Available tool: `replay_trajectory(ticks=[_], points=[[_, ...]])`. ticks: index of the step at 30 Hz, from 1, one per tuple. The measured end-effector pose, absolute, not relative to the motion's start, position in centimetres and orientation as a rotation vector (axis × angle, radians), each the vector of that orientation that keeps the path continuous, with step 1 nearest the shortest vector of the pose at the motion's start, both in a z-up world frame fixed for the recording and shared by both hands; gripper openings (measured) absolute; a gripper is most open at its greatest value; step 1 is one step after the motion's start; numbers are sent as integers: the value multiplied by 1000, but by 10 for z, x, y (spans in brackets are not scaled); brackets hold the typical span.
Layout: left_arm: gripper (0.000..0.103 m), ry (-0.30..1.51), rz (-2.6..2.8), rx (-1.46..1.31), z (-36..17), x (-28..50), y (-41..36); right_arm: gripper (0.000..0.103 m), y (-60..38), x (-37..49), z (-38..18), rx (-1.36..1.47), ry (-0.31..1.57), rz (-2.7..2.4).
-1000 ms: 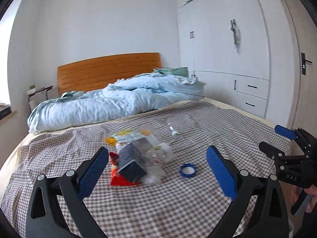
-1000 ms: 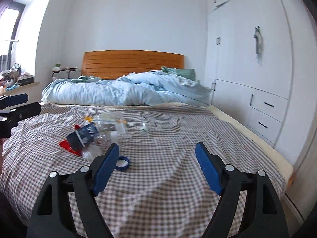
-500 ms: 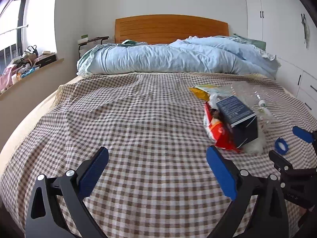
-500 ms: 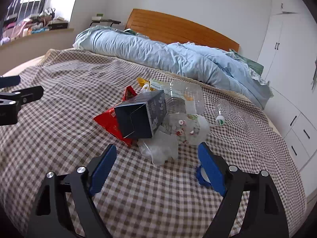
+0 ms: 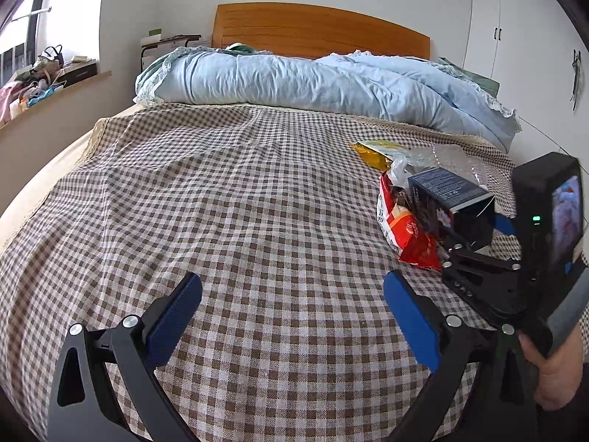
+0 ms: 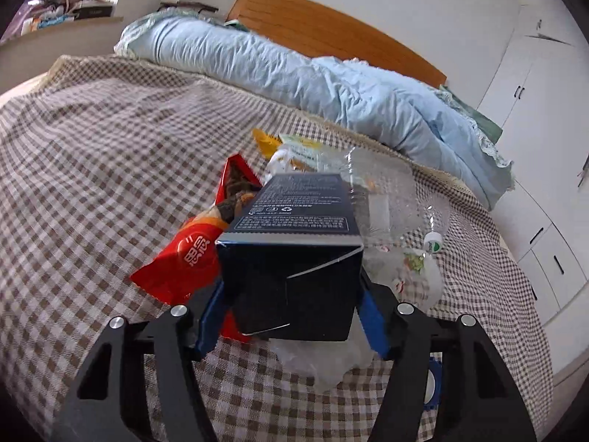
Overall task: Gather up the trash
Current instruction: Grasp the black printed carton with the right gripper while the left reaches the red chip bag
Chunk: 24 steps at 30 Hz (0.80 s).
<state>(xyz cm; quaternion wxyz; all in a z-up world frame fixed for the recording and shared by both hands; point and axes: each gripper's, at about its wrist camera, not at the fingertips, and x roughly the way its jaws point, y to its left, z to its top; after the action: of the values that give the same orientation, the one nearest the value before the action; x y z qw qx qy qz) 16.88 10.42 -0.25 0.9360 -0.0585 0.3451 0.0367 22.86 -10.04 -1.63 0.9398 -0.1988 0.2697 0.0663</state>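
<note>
A heap of trash lies on the checked bedspread [image 5: 221, 202]. In it are a dark blue carton [image 6: 294, 243], a red snack bag [image 6: 184, 258], a yellow wrapper [image 6: 265, 140], a clear plastic tray [image 6: 383, 191], a small clear bottle [image 6: 432, 239] and a crumpled clear bag [image 6: 324, 361]. My right gripper [image 6: 291, 294] is closing, and its blue pads touch both sides of the carton's near end. The left wrist view shows the same carton [image 5: 449, 191] and snack bag [image 5: 405, 228] at the right. My left gripper [image 5: 291, 283] hovers open over bare bedspread, holding nothing.
A blue tape ring [image 6: 434, 383] lies behind the right finger. A light blue duvet [image 5: 313, 81] is bunched against the wooden headboard [image 5: 320, 29]. White wardrobes [image 6: 545, 84] stand to the right, a cluttered window sill [image 5: 48, 70] to the left. A hand [image 5: 559, 372] grips the right gripper's handle.
Both grippers swung toward the bed and dropped lower. The right one moved in on the trash heap and its jaws narrowed around the dark blue carton. The left one stayed open.
</note>
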Motion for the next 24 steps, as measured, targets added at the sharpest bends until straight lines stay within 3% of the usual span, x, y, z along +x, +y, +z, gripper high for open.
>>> replay_trajectory(ticks=[8,18,21,24], points=[[96,717,65,-67,-9,172,91,59,-170,171,39,-207,431,226],[95,723,-86,30,-19,182,40,59,-257,148,28,71,413,206],[82,753,-157,-18,-12,200,26,59,-272,143,30,107,376,203],[76,787,-137,-15,-16,234,8,59,-281,143,28,128,367,201]])
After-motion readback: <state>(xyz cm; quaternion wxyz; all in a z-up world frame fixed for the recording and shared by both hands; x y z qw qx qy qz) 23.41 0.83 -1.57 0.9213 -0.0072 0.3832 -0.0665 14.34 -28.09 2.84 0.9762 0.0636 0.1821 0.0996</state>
